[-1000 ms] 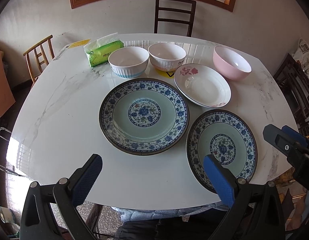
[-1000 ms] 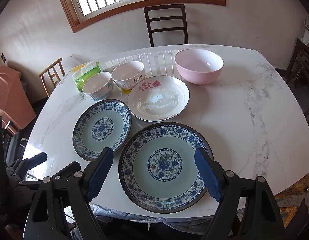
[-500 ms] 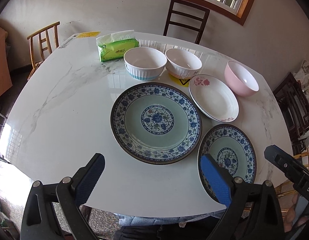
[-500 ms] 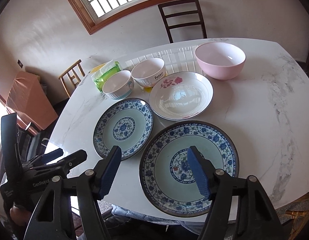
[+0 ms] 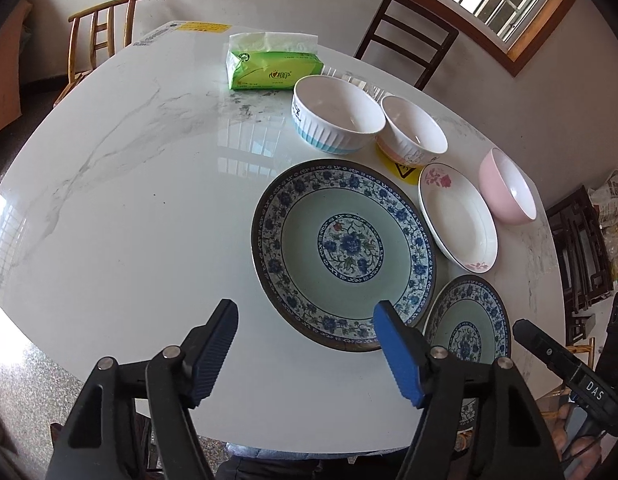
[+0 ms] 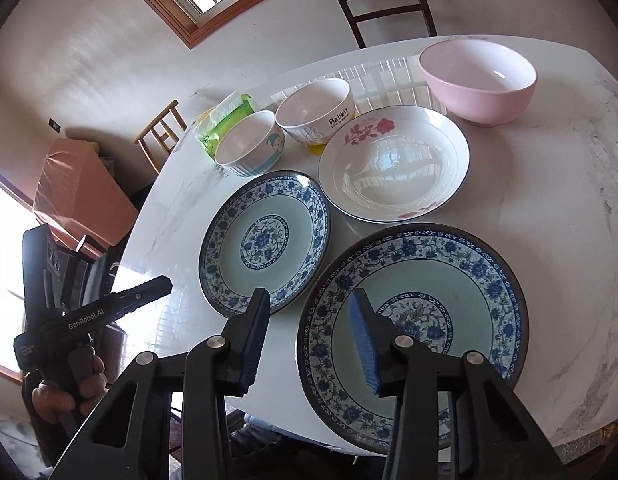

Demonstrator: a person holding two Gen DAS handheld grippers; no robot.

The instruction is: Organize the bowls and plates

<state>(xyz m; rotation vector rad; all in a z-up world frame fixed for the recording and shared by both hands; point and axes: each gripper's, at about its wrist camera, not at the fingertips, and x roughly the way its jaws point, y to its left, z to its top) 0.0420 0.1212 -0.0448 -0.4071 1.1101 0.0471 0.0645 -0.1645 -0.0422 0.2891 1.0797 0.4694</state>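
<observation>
A: Hovering over the near edge of the marble table (image 5: pixel 121 184), the left gripper (image 5: pixel 307 350) has its fingers spread wide, holding nothing. The left blue-patterned plate (image 5: pixel 343 246) lies at its 1 o'clock.

B: The right gripper (image 6: pixel 309 334) is spread too, though narrower, and grips nothing. Its right finger hangs over the right blue-patterned plate (image 6: pixel 413 328); its left finger sits over bare table between the 2 plates.

A: Is anything stacked?

B: No. The rose-print dish (image 6: pixel 393 164) lies at 12 o'clock of that plate, just beside it. The pink bowl (image 6: pixel 479 80) stands farther back, at 1 o'clock.

A: At 11 o'clock of the dish, 2 white bowls stand side by side: the rabbit bowl (image 6: pixel 315 110) and the ribbed bowl (image 6: pixel 249 144). A green tissue pack (image 5: pixel 271 64) lies just behind them.
</observation>
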